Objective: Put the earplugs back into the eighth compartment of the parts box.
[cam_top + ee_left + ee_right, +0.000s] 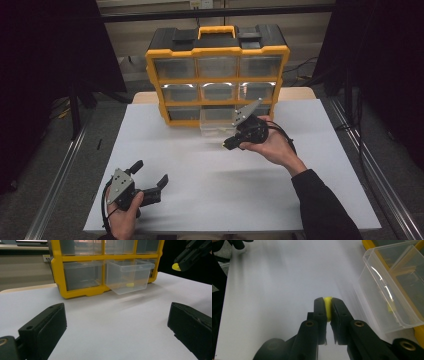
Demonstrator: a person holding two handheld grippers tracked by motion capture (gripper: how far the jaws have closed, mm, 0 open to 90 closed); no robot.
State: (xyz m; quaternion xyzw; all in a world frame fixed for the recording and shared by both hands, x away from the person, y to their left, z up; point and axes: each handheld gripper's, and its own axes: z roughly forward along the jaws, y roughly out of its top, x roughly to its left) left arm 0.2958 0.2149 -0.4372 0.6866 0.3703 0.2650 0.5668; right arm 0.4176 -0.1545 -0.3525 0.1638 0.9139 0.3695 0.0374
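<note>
Bare white tabletop (200, 170) lies open across the front and middle, while a yellow organiser (217, 75) and its pulled-out clear drawer (216, 122) block the back edge.

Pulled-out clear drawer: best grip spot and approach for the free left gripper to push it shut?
Probably the clear drawer by its front wall, jaws straddling the top rim from above on the table side. It juts from the yellow organizer with its top open. The left gripper rests open.

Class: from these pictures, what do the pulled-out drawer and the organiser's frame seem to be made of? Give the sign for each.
Pulled-out drawer: likely clear, glossy plastic; the yellow piece inside shows through its walls, and highlights streak them. Organiser's frame: probably moulded opaque plastic, yellow with a slight sheen and rounded edges.
</note>
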